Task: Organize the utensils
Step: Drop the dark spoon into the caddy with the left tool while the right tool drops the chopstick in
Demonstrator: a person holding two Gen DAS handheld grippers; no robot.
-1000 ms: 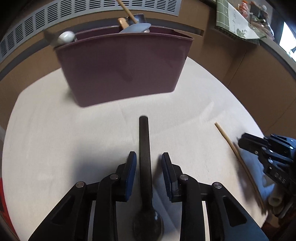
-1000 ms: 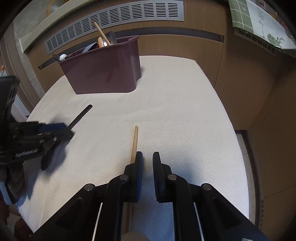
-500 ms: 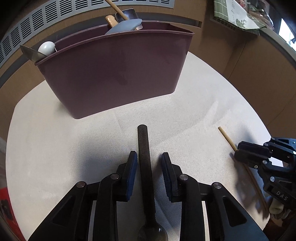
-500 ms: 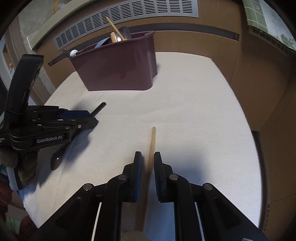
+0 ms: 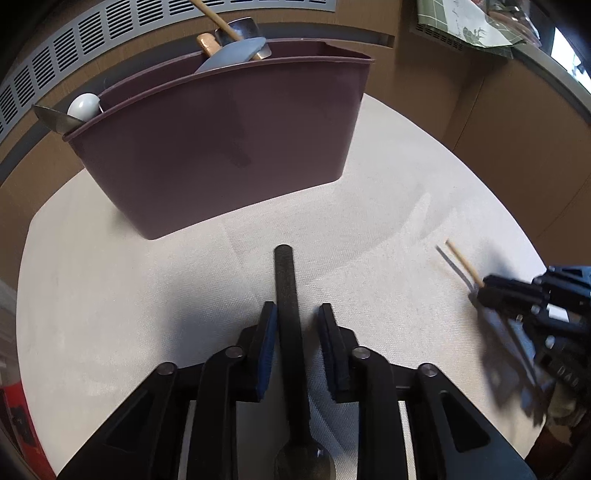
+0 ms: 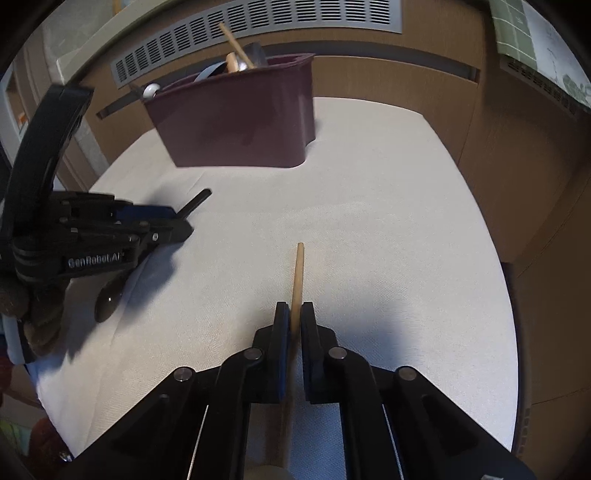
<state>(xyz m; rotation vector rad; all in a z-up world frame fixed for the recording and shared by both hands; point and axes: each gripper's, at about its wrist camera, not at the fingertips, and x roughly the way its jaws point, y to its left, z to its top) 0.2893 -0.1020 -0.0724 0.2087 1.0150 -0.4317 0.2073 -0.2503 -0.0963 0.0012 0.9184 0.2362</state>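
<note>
A black spoon (image 5: 286,280) lies on the white cloth, handle pointing at the maroon caddy (image 5: 221,147). My left gripper (image 5: 296,308) straddles that handle and its jaws are closing; a gap still shows at the right pad. My right gripper (image 6: 293,306) is shut on a thin wooden utensil (image 6: 298,269), whose stick end pokes out ahead of the pads. The right wrist view shows the left gripper (image 6: 177,229) at the left, over the black spoon (image 6: 109,295). The left wrist view shows the right gripper (image 5: 487,286) on the wooden utensil (image 5: 461,258) at the right.
The caddy (image 6: 240,122) stands at the back of the cloth-covered table (image 6: 388,221) and holds several utensils, among them a white-tipped one (image 5: 83,105) and a wooden handle (image 5: 210,16). Brown panels with a vent grille (image 6: 258,37) close off the back and right.
The left gripper moved closer to the caddy and its jaws narrowed around the spoon handle. The right jaws closed onto the wooden utensil.
</note>
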